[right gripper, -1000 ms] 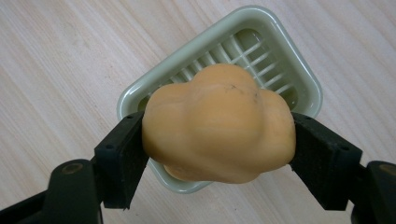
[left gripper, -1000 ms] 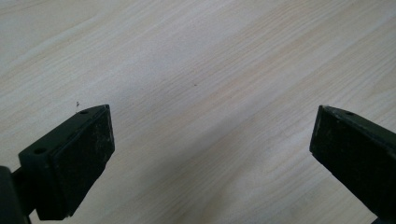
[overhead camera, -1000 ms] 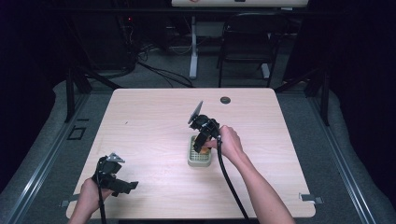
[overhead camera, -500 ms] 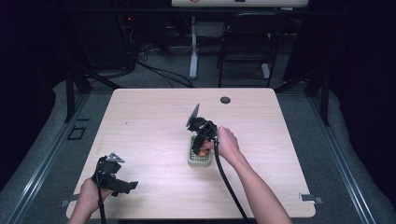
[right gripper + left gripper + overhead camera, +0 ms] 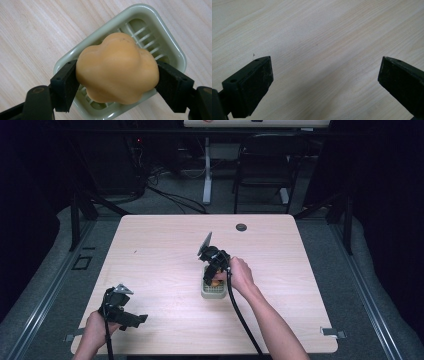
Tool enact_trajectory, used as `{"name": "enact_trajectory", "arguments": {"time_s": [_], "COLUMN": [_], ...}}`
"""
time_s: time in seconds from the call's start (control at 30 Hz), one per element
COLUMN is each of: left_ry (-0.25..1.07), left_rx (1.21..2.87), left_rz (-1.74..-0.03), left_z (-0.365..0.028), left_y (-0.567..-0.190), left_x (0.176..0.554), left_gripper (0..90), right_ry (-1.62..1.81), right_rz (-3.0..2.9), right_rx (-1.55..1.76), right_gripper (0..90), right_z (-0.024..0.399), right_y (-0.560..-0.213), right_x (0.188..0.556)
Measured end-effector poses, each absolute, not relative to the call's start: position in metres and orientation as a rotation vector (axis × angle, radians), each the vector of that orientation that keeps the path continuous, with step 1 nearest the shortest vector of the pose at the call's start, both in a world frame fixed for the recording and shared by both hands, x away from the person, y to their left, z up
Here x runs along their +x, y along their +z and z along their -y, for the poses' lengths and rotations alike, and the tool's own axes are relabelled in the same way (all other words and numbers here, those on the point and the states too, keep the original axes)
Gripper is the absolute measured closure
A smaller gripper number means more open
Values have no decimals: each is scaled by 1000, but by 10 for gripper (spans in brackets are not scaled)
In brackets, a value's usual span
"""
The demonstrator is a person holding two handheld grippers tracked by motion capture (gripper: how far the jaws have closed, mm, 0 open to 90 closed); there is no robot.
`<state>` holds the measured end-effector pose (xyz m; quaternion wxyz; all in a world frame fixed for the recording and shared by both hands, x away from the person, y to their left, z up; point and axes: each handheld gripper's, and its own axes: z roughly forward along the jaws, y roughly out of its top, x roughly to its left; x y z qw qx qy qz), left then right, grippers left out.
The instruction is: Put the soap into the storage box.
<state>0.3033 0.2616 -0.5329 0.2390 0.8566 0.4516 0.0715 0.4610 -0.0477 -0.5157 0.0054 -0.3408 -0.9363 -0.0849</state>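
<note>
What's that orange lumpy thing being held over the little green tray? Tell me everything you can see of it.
The orange lump is a smooth, matte, rounded piece with soft bulging lobes, like a flower-shaped bar of soap; a faint dark mark shows near its top. The right gripper is shut on it, one black pad pressing each side. It sits over the pale green slotted tray, which lies on the wooden table. Whether it rests on the tray or hangs just above it cannot be told.

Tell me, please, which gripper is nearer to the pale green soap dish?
The right. The right gripper hangs directly over the soap dish, clamping an orange lobed soap. The left gripper sits open, far off at the table's near-left corner.
</note>
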Motion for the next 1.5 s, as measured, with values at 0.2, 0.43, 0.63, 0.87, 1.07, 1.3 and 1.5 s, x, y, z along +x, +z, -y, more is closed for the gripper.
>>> {"name": "enact_trajectory", "arguments": {"time_s": [0.2,0.43,0.63,0.87,1.07,1.3,1.5], "left_ry": [195,196,194,193,191,191,192], "left_rx": [2347,2345,2344,2344,2345,2345,2349], "left_rz": [-1236,-1238,-1237,-1237,-1238,-1238,-1235], "left_z": [-262,-261,-262,-262,-262,-262,-261], "left_y": [-533,-533,-533,-533,-533,-533,-532], "left_x": [303,303,303,303,303,303,303], "left_gripper": [1,1,1,1,1,1,1], "right_ry": [-269,-274,-275,-271,-211,-235,-286], "right_rz": [2937,2934,2933,2935,2976,2974,2963], "right_rx": [-1086,-1101,-1110,-1114,-1073,-1069,-1078], "right_gripper": [243,242,240,242,242,213,145], "right_z": [45,43,43,44,41,43,50], "right_y": [-518,-520,-521,-523,-525,-525,-514], "right_x": [461,462,463,464,464,464,462]}}
